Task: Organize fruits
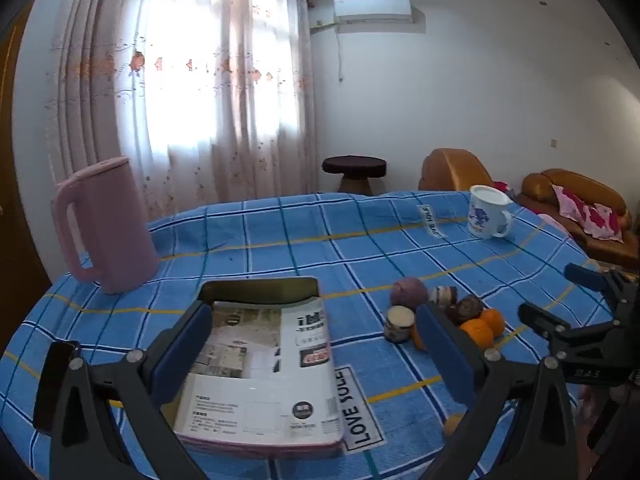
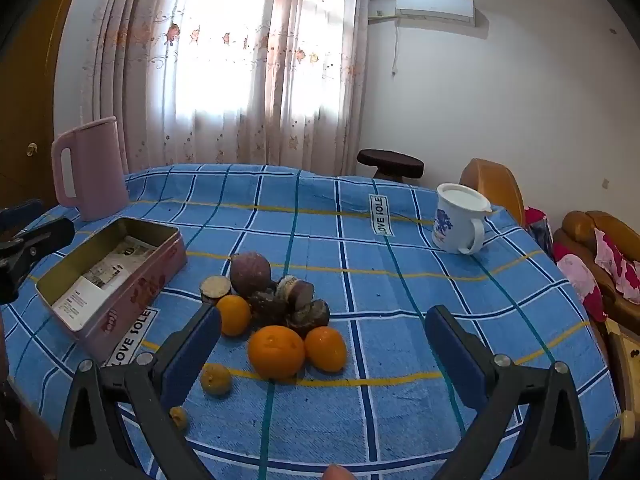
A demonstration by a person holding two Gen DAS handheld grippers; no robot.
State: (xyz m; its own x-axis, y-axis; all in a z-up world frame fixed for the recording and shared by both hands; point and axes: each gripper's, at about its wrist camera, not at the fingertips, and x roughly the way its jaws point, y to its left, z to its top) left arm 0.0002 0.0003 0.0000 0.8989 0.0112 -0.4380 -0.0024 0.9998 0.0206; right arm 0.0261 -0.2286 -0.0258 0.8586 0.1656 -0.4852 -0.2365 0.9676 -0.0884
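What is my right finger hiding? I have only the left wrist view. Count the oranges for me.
Observer: Three. A large orange sits in front, a second orange is at its right, and a third orange is at the pile's left.
Operator: Report anything loose nearby.
Observer: A small yellow fruit and a tinier yellow fruit lie apart from the pile, nearer the camera.
Operator: State the right gripper.
Observer: The right gripper is open and empty, facing the pile.

Both tongs same build: left gripper (image 1: 316, 344) and right gripper (image 2: 322, 344) have black plastic arms, blue pads (image 2: 192, 354) on the inner faces, silver screws (image 2: 501, 359) just behind the pads.
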